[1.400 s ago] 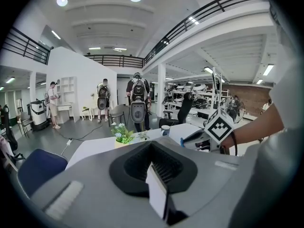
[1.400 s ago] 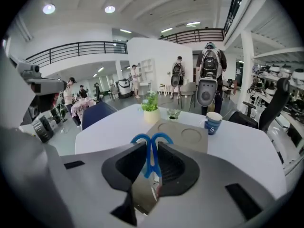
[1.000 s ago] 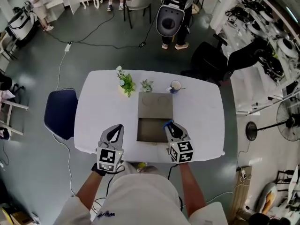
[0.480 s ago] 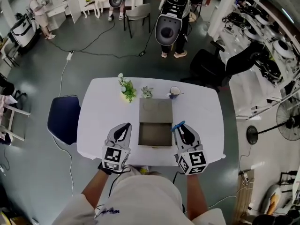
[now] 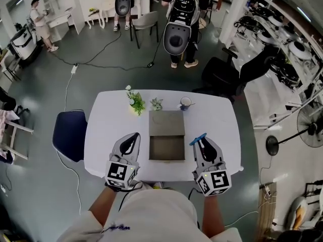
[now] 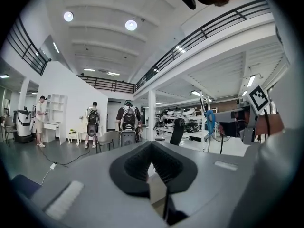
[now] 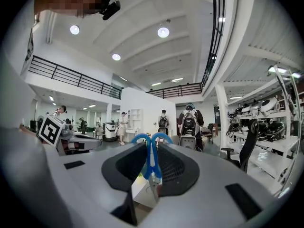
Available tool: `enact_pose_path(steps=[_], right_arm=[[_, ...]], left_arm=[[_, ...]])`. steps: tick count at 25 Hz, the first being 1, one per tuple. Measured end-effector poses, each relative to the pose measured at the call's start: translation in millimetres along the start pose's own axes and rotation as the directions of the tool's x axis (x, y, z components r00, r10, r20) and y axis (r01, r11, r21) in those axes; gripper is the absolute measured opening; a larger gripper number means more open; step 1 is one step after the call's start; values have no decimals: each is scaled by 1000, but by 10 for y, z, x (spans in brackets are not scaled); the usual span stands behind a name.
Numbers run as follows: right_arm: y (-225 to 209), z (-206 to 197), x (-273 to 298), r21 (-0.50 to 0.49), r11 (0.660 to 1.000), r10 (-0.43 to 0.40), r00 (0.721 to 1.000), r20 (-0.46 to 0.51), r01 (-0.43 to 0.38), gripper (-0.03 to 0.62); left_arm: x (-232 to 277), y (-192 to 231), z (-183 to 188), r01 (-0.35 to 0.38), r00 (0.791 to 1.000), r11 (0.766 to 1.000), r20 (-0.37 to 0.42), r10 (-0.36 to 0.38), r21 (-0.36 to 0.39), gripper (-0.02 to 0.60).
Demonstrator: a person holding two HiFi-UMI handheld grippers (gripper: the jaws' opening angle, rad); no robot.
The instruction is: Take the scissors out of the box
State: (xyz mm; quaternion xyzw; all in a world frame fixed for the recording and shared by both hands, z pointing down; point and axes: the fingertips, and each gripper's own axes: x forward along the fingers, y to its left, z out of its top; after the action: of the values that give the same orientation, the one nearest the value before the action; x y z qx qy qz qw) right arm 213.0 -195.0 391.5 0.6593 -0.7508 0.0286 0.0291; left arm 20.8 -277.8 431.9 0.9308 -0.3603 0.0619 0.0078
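Scissors (image 5: 198, 138) with blue handles are gripped in the right tool (image 5: 202, 145), whose jaws are closed on them just behind the handle loops. In the right gripper view the two loops (image 7: 152, 146) are seen standing out past the tips, while what looks like the blades runs back between the pads. The scissors are held in the air above the white counter (image 5: 111, 120), just right of the open box (image 5: 166, 124) and clear of it. Nothing is made out in the box's open tray, so the removal is judged as good as done.

The left tool (image 5: 133, 136) is held on the other side of the box. Its jaws are brought together on nothing (only the counter shows through the gap behind the pads in the left gripper view).

The scissors are judged light and stiff, with smooth, thin metal that could swivel or slide between the pads if knocked, and with points that should be kept off the counter's surface. A hold near the pivot, as here, is thought best: both halves are clamped together, so the blades cannot swing open, and the weight is kept close to the pads. A flat, gentle set-down is all that seems called for.
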Motion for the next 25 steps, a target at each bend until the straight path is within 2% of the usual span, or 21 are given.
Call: enact_pose_path(steps=[10,18,25], right_arm=[[50,174,-41,-27,1000,-1,999,38,2,81],[28,211,-76,-30,999,-11,999,53,13,81],[63,223,-45,-46,999,-5,998,60,7,81]], left_arm=[[49,-71,159,30,999,999,43,-29,-14,0],[63,-137,71,38,999,999,16,-38,17,0],[70,-157,17,40,999,999,4,-40,16,1]])
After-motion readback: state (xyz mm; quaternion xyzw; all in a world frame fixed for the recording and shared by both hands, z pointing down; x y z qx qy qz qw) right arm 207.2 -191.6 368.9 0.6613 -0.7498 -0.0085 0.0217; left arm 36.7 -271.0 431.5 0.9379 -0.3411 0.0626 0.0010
